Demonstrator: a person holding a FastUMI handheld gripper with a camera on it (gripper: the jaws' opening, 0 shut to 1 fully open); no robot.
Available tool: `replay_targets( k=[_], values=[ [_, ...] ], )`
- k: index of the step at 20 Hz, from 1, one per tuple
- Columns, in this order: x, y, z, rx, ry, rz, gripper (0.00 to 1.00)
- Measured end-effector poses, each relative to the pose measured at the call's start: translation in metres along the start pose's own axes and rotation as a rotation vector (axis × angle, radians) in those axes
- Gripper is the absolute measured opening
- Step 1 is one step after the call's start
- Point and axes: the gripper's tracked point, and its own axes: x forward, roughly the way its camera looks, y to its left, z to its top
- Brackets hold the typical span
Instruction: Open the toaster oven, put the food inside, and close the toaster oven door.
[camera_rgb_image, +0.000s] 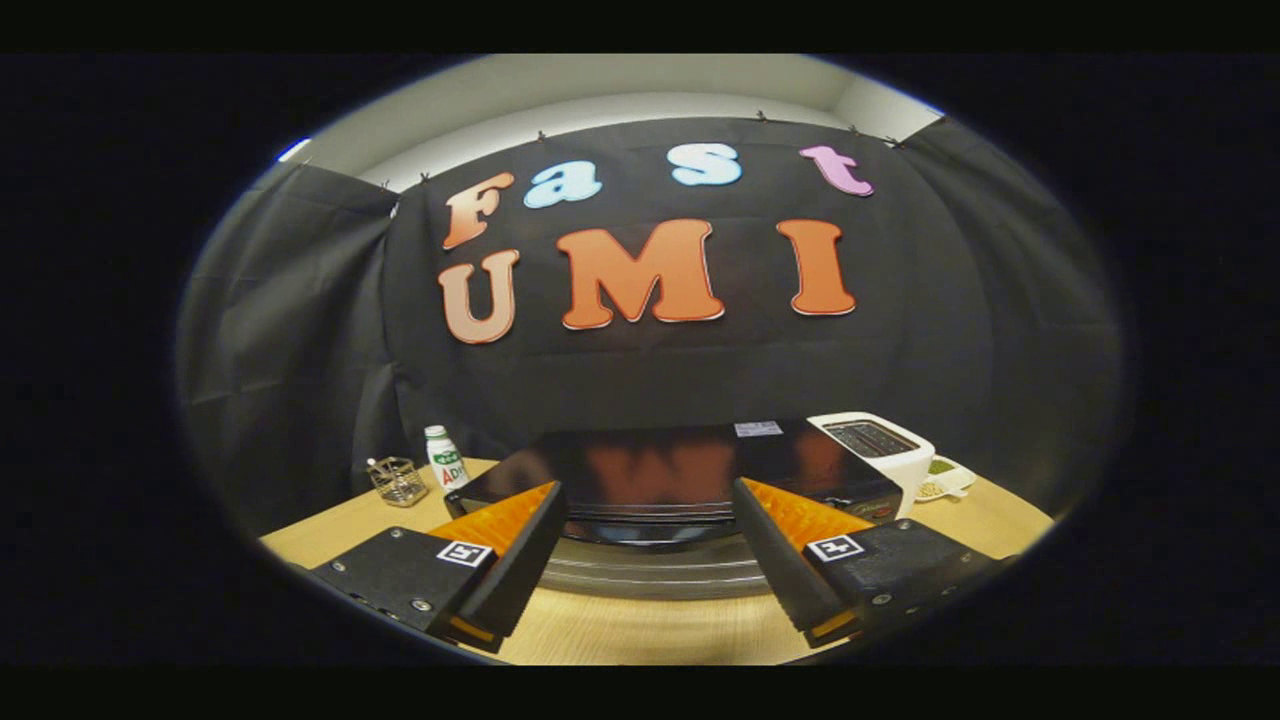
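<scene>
The gripper hangs low over the wooden table with its two fingers spread wide apart, nothing between them but air and bare tabletop. Straight ahead, just beyond the fingertips, sits the toaster oven, a dark glossy box whose top mirrors the wall behind it; its front edge and a silvery band along the lower front show in the gap between the fingers (whether the door is open or shut I cannot tell from this low angle). A small pale label lies on the oven's top toward the back right. Off to the right of the oven, touching or just beside its corner, stands a white toaster with a dark slot on top, and beyond that a small white dish holding something greenish. Over on the left, a white bottle with a green and red label stands upright near the oven's left corner, and further left a little wire basket rests on the table. Black cloth closes the booth behind it all.
</scene>
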Motion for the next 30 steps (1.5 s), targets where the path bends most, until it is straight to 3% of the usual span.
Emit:
replay_targets(
  k=[6, 11, 19, 24, 30],
  values=[
    [0.019, 0.007, -0.01, -0.065, 0.006, -0.024, 0.98],
    [0.011, 0.011, -0.017, -0.039, 0.005, -0.012, 0.94],
    [-0.042, 0.016, -0.036, -0.094, 0.025, -0.003, 0.92],
    [-0.083, 0.027, -0.082, -0.131, 0.15, 0.074, 0.91],
    [-0.101, 0.03, -0.126, -0.031, 0.28, 0.142, 0.92]
  ],
)
